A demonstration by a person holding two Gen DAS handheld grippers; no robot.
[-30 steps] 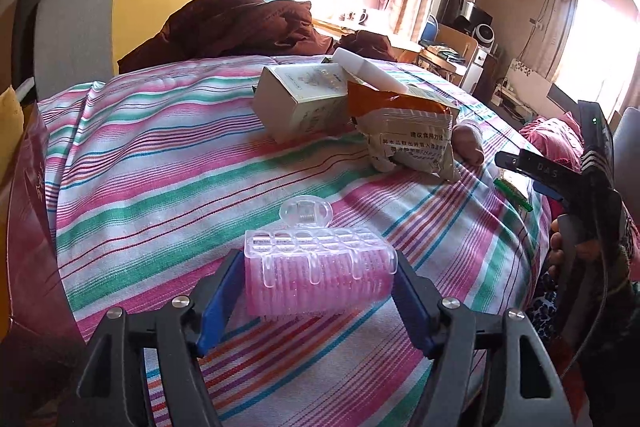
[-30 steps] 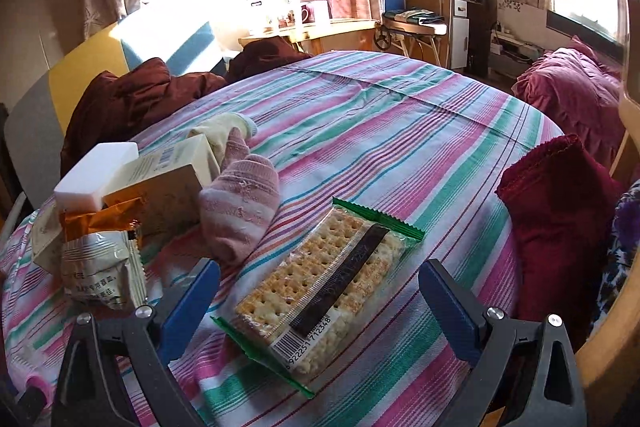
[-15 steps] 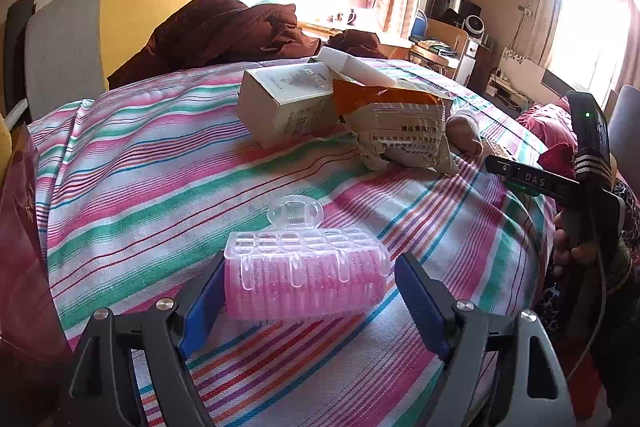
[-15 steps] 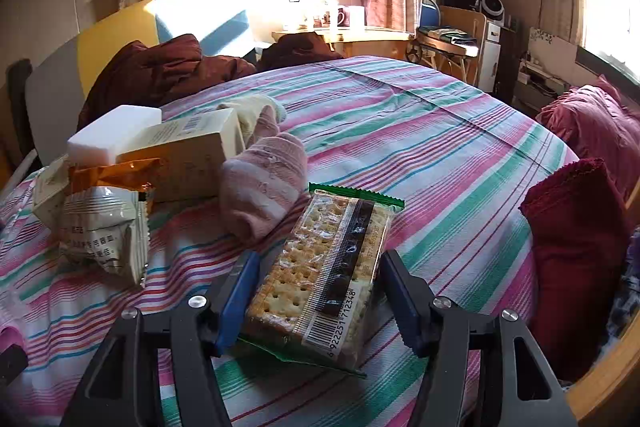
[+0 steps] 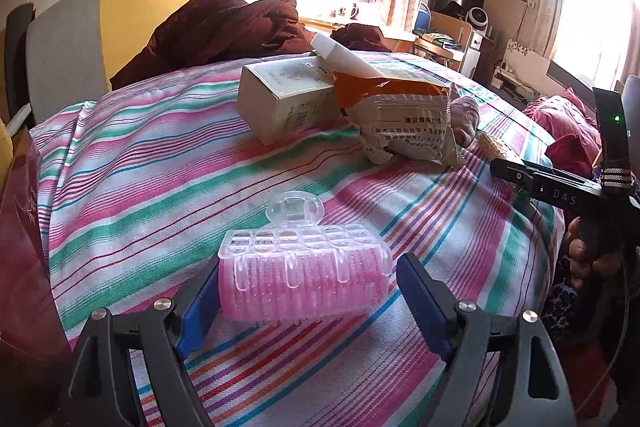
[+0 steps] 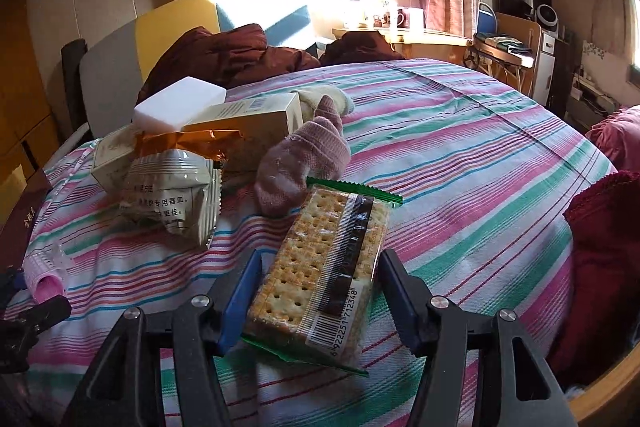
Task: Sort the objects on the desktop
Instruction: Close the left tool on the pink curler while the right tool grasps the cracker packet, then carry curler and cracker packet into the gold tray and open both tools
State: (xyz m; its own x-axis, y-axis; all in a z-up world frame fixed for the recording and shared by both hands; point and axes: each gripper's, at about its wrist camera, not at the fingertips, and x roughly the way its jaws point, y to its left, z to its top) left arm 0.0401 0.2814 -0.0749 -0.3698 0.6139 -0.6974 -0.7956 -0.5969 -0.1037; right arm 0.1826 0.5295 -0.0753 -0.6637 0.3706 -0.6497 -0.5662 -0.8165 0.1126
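On the striped counter (image 6: 460, 131) the things lie partly gathered and partly scattered. A cream carton (image 5: 286, 99), a white block (image 6: 178, 103), an orange-topped snack pouch (image 5: 404, 123) and a pink sock (image 6: 304, 163) sit heaped together toward the counter's far left side. A cracker packet (image 6: 324, 267) and a pink hair roller (image 5: 304, 273) lie apart, nearer the front edge. Whether the heap is a sorted group or a pile waiting to be split up cannot be judged from this.

The right gripper (image 6: 320, 301) pinches the near end of the cracker packet, with both blue fingers pressed against its sides and the far end reaching toward the sock. The left gripper (image 5: 308, 301) straddles the hair roller with its fingers spread. The left pad sits at the roller's end, and a small gap shows at the right end. The roller lies crosswise on the cloth near the counter's front left edge, clip uppermost.
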